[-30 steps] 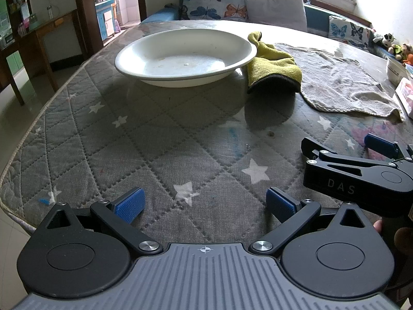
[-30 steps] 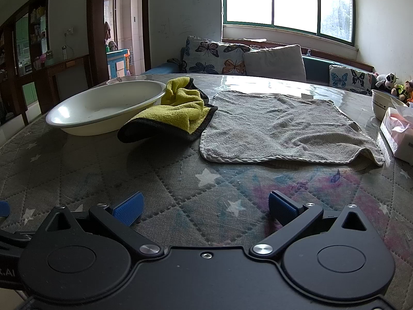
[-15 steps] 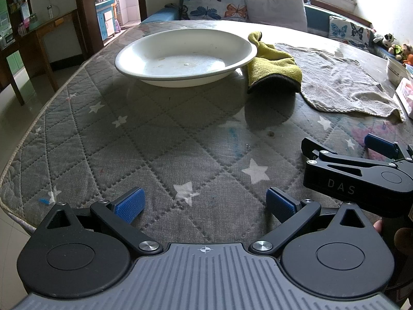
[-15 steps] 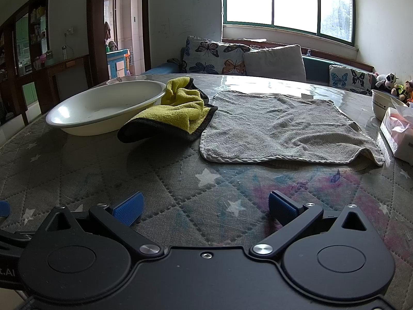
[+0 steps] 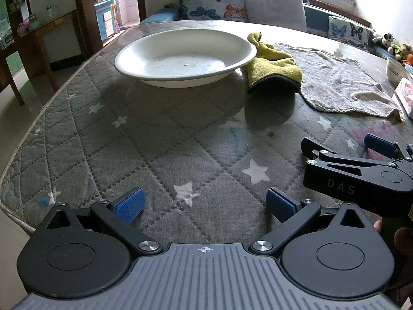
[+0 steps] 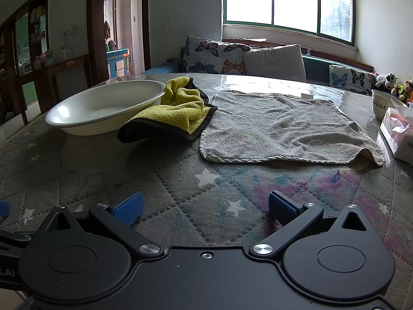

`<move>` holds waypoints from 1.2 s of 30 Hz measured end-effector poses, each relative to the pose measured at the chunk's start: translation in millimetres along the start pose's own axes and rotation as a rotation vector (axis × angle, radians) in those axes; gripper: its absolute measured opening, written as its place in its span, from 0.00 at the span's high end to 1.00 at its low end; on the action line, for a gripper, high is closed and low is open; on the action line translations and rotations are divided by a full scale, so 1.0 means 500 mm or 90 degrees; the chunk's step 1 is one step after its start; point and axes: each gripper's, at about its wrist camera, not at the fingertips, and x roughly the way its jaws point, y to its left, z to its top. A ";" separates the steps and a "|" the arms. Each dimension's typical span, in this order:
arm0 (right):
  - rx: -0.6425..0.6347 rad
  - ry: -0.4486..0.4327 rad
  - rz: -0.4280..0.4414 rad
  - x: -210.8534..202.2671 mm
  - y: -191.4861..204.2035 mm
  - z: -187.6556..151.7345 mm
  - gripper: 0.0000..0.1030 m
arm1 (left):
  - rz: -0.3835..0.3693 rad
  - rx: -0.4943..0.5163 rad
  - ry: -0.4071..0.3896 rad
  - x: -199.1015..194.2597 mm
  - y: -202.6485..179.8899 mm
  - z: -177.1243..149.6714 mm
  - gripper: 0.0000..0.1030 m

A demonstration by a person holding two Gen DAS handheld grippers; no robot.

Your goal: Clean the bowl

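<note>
A wide white bowl [image 5: 184, 58] [image 6: 105, 107] sits on the quilted grey table cover [image 5: 155, 139], far ahead of both grippers; faint smears mark its inside. A crumpled yellow cloth with a black edge [image 5: 273, 64] [image 6: 178, 108] leans against the bowl's right rim. My left gripper [image 5: 205, 205] hovers low over the near table edge, open, nothing between its blue pads. My right gripper [image 6: 205, 208] is open and empty too; it shows at the right of the left wrist view [image 5: 343, 152].
A flat grey towel [image 6: 278, 126] [image 5: 343, 85] lies right of the yellow cloth. At the far right stand a small white bowl [image 6: 384, 104] and a pink tissue pack [image 6: 397, 134]. The table's left edge [image 5: 15, 155] drops to the floor. Cushions line a bench behind.
</note>
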 end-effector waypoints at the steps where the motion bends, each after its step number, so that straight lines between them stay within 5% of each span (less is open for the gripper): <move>1: 0.000 0.000 0.000 0.000 0.001 0.000 0.00 | 0.000 0.001 0.000 0.000 0.000 0.000 0.01; 36: 0.001 0.028 -0.005 0.017 0.003 0.021 0.00 | -0.019 0.007 0.021 0.015 0.010 0.028 0.01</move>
